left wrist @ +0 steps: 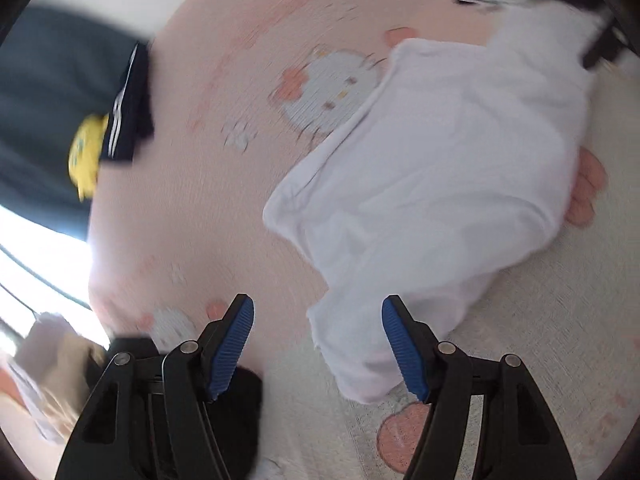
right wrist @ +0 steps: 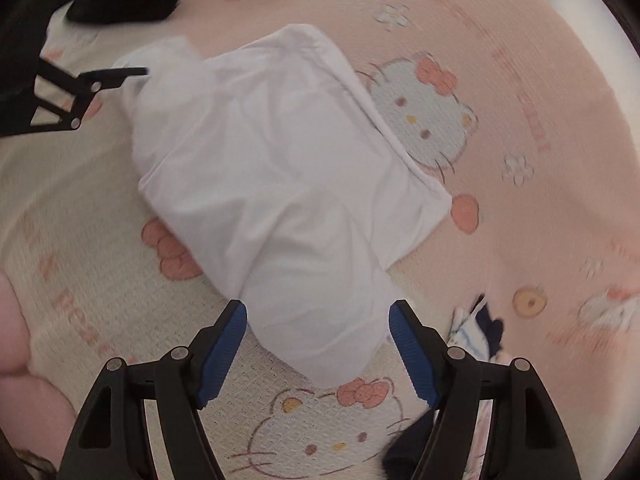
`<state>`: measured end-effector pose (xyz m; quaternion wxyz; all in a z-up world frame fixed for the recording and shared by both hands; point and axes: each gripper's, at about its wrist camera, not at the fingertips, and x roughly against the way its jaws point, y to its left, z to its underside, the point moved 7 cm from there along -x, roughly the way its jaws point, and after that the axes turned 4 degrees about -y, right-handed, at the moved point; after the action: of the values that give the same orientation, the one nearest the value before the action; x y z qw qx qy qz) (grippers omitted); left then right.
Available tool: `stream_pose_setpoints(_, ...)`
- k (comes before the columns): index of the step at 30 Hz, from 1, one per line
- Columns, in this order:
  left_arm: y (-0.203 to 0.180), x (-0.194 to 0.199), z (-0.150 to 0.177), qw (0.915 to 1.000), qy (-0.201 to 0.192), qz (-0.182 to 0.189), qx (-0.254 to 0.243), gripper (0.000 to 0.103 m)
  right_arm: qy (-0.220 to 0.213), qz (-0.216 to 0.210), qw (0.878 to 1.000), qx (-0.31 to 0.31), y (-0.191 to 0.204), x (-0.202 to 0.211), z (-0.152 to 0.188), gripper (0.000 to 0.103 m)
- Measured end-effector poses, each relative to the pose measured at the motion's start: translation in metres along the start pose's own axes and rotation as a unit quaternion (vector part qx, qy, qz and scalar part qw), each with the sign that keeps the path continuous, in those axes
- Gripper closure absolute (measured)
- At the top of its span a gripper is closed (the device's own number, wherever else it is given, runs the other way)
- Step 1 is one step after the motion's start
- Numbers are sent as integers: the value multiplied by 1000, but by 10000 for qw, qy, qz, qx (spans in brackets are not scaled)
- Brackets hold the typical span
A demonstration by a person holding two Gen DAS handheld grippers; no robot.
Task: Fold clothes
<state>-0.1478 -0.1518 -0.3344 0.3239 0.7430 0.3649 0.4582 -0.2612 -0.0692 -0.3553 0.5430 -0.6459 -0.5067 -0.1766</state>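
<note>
A folded white garment [left wrist: 440,184] lies on a pink and cream bedsheet [left wrist: 224,208] printed with cartoon cats. In the left wrist view my left gripper [left wrist: 319,346] is open, and the garment's near corner lies on the sheet between its blue pads without touching them. In the right wrist view the same white garment [right wrist: 280,184] fills the middle. One narrow end of it lies between the spread pads of my open right gripper [right wrist: 318,348], which do not press on it. A black finger [right wrist: 114,76] of the left gripper shows at the garment's far left edge.
A navy garment with white stripes [left wrist: 128,108] and a yellow item [left wrist: 86,156] lie at the sheet's left edge. Black cloth [right wrist: 120,4] sits at the top left, dark cloth [right wrist: 408,448] under my right gripper, and a small white and navy piece [right wrist: 476,332] beside it. A hand [right wrist: 16,340] shows at the left.
</note>
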Motion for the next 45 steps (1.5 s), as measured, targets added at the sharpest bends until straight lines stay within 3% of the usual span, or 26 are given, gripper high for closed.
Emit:
stream_pose_setpoints(6,-42,8,2,9936,-157,90,-1115,38,83,530,9903,1280,31,-11,10,30)
stream_pose_setpoints(11,-46,9,13,9830,-233,-239,-1803,38,324,550,9880,1406,33,-29,20,30)
stream_pose_setpoints(14,-46,12,20,9799,-206,-191,-1974,34,435,540,9882,1367,28,-33,23,30)
stream_pose_setpoints(15,-47,12,22,9794,-181,-115,-2008,28,484,529,9882,1357,27,-35,24,30)
stream_pose_setpoints(21,-50,4,21,9830,18,545,-1755,28,648,581,9848,1501,25,-44,27,26)
stream_pose_setpoints(27,-52,-13,4,9782,-165,303,-2048,24,432,753,9815,1706,24,-45,12,21)
stream_pose_setpoints(32,-47,-30,-5,9811,44,347,-1901,23,349,936,9803,1706,15,-57,-6,21)
stream_pose_setpoints(37,-53,-30,-8,9750,51,303,-2202,23,188,1183,9715,2045,20,-59,-12,17)
stream_pose_setpoints(40,-56,-26,-5,9717,46,526,-2301,23,21,1386,9649,2230,28,-55,-10,17)
stream_pose_setpoints(42,-54,-30,-5,9743,101,654,-2151,23,-64,1470,9620,2300,33,-55,-9,17)
stream_pose_setpoints(45,-49,-36,-8,9760,256,1039,-1899,23,-92,1356,9659,2202,30,-57,-10,17)
